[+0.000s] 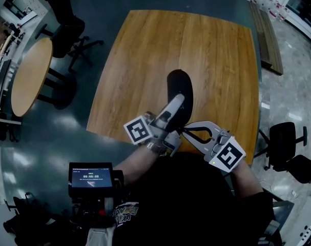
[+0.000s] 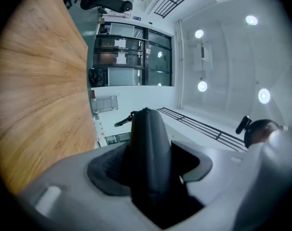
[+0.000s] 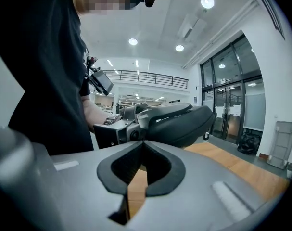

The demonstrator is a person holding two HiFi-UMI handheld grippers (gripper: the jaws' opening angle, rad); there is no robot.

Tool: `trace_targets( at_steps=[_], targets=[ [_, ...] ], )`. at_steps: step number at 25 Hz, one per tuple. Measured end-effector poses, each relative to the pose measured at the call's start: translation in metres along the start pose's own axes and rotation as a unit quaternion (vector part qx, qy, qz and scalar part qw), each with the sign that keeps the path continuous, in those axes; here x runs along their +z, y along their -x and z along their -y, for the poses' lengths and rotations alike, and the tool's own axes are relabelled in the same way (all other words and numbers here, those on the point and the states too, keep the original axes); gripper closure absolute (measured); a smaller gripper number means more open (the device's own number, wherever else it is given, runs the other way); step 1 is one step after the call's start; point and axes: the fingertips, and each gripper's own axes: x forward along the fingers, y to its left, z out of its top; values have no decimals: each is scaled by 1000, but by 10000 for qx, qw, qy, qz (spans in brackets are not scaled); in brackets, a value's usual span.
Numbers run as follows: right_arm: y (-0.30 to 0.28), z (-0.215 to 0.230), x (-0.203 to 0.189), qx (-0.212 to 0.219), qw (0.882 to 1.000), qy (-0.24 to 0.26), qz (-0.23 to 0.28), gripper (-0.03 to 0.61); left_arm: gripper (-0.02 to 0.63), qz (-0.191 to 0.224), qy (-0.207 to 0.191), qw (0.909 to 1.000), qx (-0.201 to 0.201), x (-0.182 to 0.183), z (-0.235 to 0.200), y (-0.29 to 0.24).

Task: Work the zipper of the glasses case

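Left forearm [image 1: 137,160] and right forearm [image 1: 246,177] come in from the near side, pretty close together. Left gripper [image 1: 175,106] points far, jaws spread wide and clamped on the glasses case [image 1: 178,83]. Right gripper [image 1: 188,131] angles left, jaws pinched fully together.

Glasses case [image 1: 179,88] lies on the table [image 1: 145,55], toward its near edge, near end between the left gripper's [image 1: 177,105] jaws. Right gripper [image 1: 187,131] sits just right of that end. Round table [image 1: 29,76] off left, office chair [image 1: 287,136] right.
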Motion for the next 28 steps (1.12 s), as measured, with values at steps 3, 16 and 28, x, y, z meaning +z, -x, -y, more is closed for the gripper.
trace_targets(
  at_steps=[3,16,28],
  targets=[
    [8,7,-2,-231,9997,-67,60,571,353,-82,-226,9997,107,4,-3,5],
    [57,62,13,-1200,9852,-935,788,572,356,-390,515,9974,-334,-1,2,21],
    [35,40,-2,-1139,9923,474,-135,572,359,385,301,9987,-166,22,0,20]
  ],
)
